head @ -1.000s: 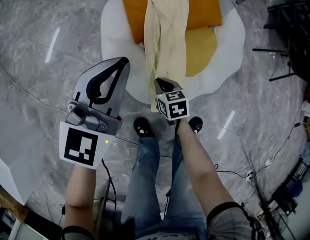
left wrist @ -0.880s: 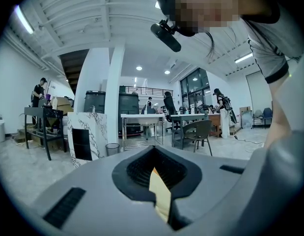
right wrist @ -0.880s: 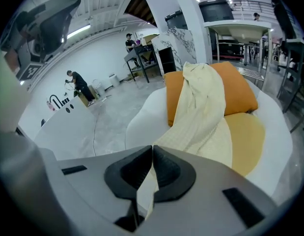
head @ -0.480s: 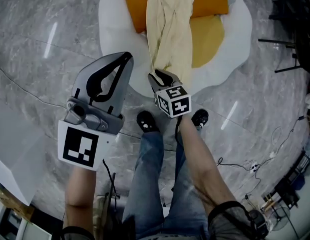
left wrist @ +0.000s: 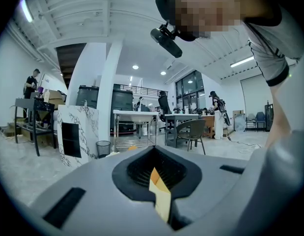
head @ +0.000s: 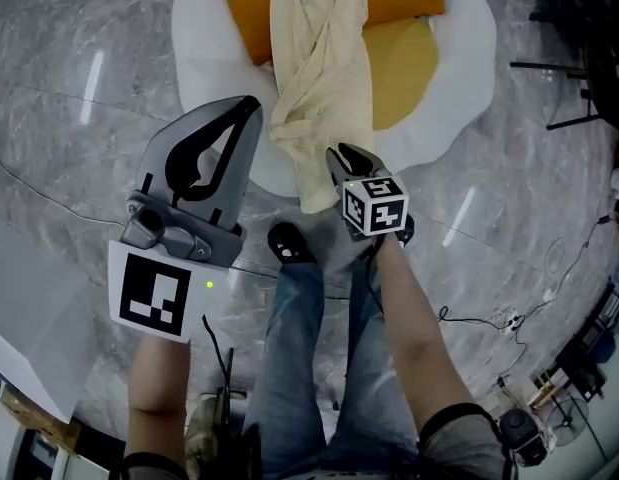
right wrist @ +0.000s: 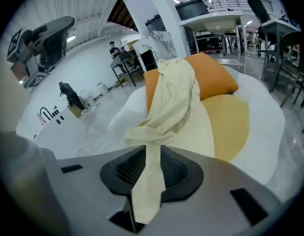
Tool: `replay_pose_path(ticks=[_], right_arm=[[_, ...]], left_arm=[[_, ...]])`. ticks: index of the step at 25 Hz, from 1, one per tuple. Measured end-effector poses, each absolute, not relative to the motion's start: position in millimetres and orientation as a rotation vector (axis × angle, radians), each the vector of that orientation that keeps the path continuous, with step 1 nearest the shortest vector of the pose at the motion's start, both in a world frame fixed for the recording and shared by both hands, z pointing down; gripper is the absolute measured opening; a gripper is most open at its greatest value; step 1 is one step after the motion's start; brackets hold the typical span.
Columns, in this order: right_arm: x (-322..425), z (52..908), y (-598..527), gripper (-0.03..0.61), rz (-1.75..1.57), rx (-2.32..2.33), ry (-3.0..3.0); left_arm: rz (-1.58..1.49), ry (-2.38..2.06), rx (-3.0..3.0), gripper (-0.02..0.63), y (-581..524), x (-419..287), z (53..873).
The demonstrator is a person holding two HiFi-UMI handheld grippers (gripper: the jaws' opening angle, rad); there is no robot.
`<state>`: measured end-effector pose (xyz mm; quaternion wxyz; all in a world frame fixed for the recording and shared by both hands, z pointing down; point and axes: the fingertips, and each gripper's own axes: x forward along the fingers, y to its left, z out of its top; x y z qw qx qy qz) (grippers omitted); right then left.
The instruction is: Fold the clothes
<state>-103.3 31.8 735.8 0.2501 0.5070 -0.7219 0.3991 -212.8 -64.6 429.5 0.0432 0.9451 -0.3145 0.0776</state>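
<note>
- Cloth [head: 324, 58], cream, lay as one long narrow strip on a white seat [head: 214, 48]. Its long axis ran from the far orange cushion [head: 244, 8] straight toward the person.
- The far end was draped up over the orange cushion. A yellow cushion [head: 404, 68] lay just beside the strip, on its right in the head view.
- Midway along, the strip was bunched and twisted into a loose fold. Below that it narrowed to a tail.
- The tail pointed toward the person's shoe [head: 287, 245], past the seat's front edge and over the marble floor [head: 79, 148]. Could not tell whether it touched the floor.
- Right hand-held gripper [head: 351, 160] pointed steeply down at the tail's right edge. Its jaws had just been opening and stood narrowly apart. In the right gripper view the tail ran lengthwise between them, with the pads not clamped on it.
- Left hand-held gripper [head: 251, 106] sat left of the strip, apart from it, pointing nearly level toward the seat. Its jaw tips met with nothing gripped, leaving only a thin slit behind the tips.
</note>
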Motion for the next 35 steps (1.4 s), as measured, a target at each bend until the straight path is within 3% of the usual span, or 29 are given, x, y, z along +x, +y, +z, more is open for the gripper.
replay_pose_path(ticks=[8, 14, 16, 17, 20, 35], right_arm=[[-83, 791, 21, 0.094, 1.203, 1.405, -1.871], [-79, 834, 13, 0.181, 1.269, 1.437, -1.79], [-80, 843, 12, 0.181, 1.286, 1.44, -1.753], [-80, 843, 12, 0.176, 1.289, 1.442, -1.743], [-78, 832, 11, 0.026, 1.278, 1.497, -1.727], [-25, 792, 125, 0.023, 1.489, 1.789, -1.448]], left_arm=[[0.252, -0.902, 2.919, 0.003, -72, -186, 467], [0.304, -0.841, 2.934, 0.003, -75, -179, 498], [0.324, -0.832, 2.929, 0.003, -76, -182, 504], [0.329, -0.832, 2.926, 0.003, -77, -184, 505], [0.327, -0.836, 2.918, 0.003, -79, -186, 504], [0.293, -0.866, 2.912, 0.003, -48, -164, 453]])
